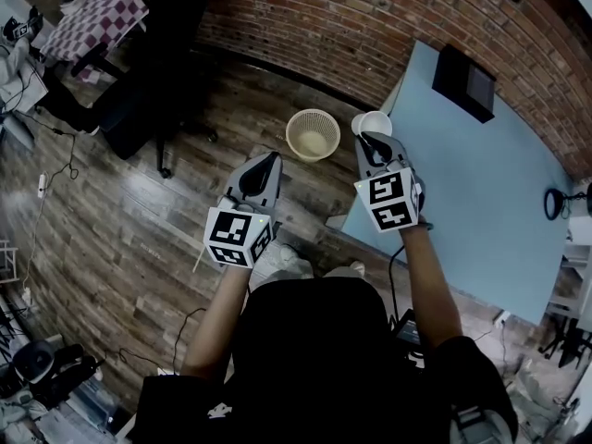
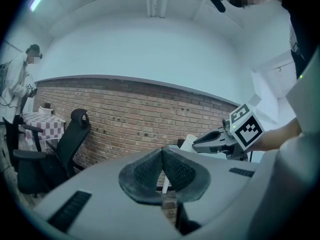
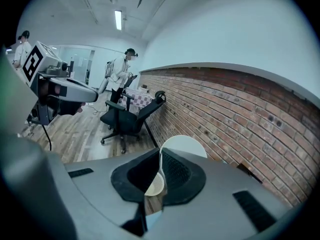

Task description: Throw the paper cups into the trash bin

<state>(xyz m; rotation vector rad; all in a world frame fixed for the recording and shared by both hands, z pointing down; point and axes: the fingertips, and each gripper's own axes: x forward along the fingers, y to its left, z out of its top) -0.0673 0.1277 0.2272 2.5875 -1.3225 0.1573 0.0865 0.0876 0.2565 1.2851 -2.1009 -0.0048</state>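
**Right gripper**: shown right of centre in the head view, carried in the person's right hand and pointed toward the top of the frame. In the right gripper view its jaws are seen drawn narrow, with the thin wall of a cup pinched between the pads.

**White paper cup**: held by its rim at the right gripper's tips, mouth turned upward. It is placed just right of the bin, above the near corner of the table. In the right gripper view it is seen as a pale disc past the jaws.

**Left gripper**: shown left of centre in the head view, held over the floor below and left of the bin. In its own view the pads are seen pressed together with nothing between them.

**Cream mesh trash bin**: stood upright on the floor at upper centre, between the two grippers' tips. Nothing can be made out inside it.

**Light blue table**: found at the right of the frame, with a black box set at its far edge.

**Wooden plank floor**: laid across the left half.

**Brick wall**: run along the top.

**Black office chair**: placed at the left of the left gripper view, against the wall.
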